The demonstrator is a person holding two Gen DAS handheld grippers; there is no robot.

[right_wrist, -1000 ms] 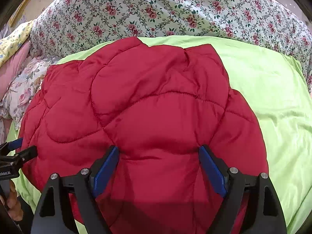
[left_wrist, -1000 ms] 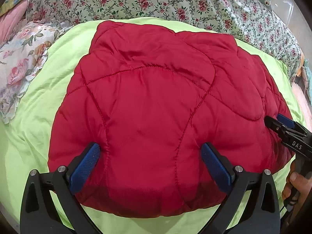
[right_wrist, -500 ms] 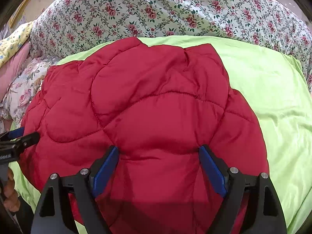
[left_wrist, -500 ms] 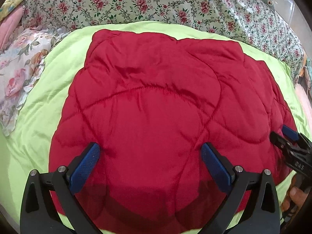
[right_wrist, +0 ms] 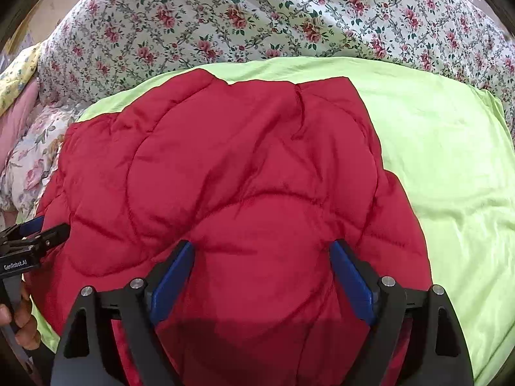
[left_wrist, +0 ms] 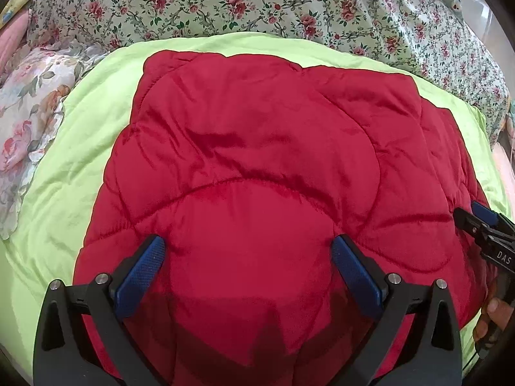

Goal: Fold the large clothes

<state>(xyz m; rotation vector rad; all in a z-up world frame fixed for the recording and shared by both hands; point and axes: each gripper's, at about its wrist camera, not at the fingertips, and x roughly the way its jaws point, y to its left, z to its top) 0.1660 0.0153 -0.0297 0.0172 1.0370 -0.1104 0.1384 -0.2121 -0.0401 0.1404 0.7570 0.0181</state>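
I see the red quilted jacket (left_wrist: 257,177) spread flat on the green sheet (left_wrist: 80,160) mid-bed, its hem toward the near edge. My left claw (left_wrist: 248,257) and right claw (right_wrist: 260,257) both gape released over it, gripping nothing. Floral bedding (right_wrist: 257,16) lies beyond.

Your left gripper's (left_wrist: 248,273) own frame is blocking the near hem of the red quilted jacket (left_wrist: 273,167), and the right gripper (right_wrist: 260,273) is doing the same in its view. The picture edge is cutting off your right hand (left_wrist: 492,318) and your left hand (right_wrist: 19,321), leaving only fingertips showing.
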